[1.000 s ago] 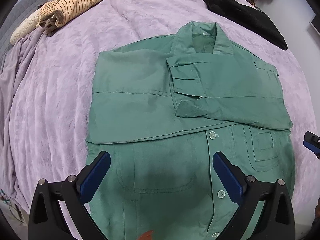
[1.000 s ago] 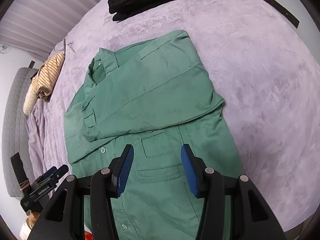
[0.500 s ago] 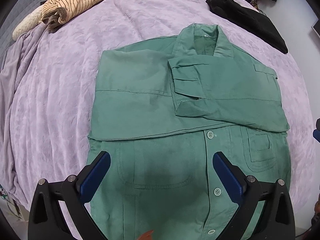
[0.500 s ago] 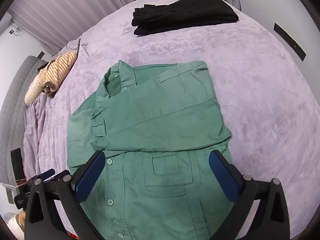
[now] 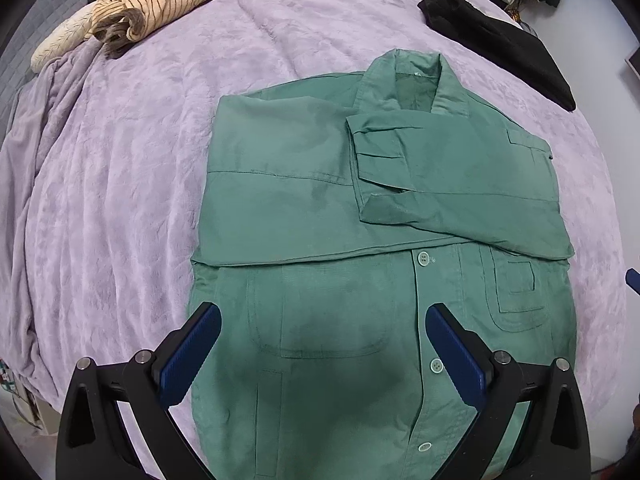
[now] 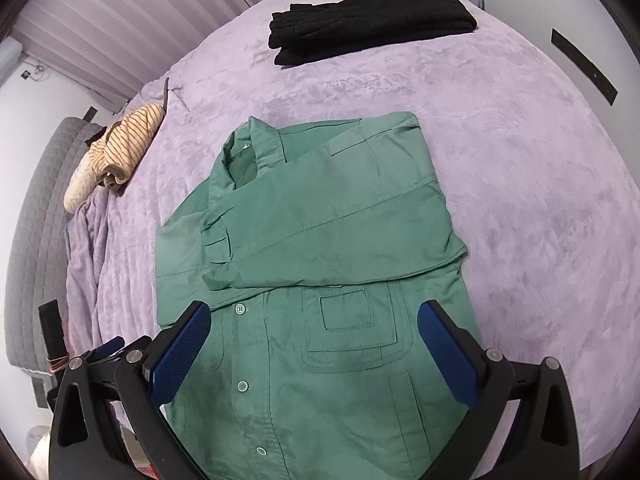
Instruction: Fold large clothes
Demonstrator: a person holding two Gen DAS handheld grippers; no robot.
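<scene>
1. Your green button-front cotton work jacket (image 5: 360,280) lies face up on the lilac plush-covered bed (image 5: 140,160), filling the centre and lower half of both views, collar toward the top of the frame.
2. Done, as far as you can see: both sleeves are folded in across the chest, the one from the right of the frame lying on top, its cuff near the collar.
3. Left to do, by my reading: the lower body with its pockets and button placket is still flat and full length, so you need to fold the hem up toward the collar.
4. The cloth looks smooth with crisp fold edges; a darker patch sits on the lower front, probably shadow.
5. Your left gripper (image 5: 324,356) hangs over the lower front, fingers wide apart and empty.
6. Your right gripper (image 6: 312,352) hangs over the patch pocket, fingers likewise spread wide, gripping nothing.
</scene>
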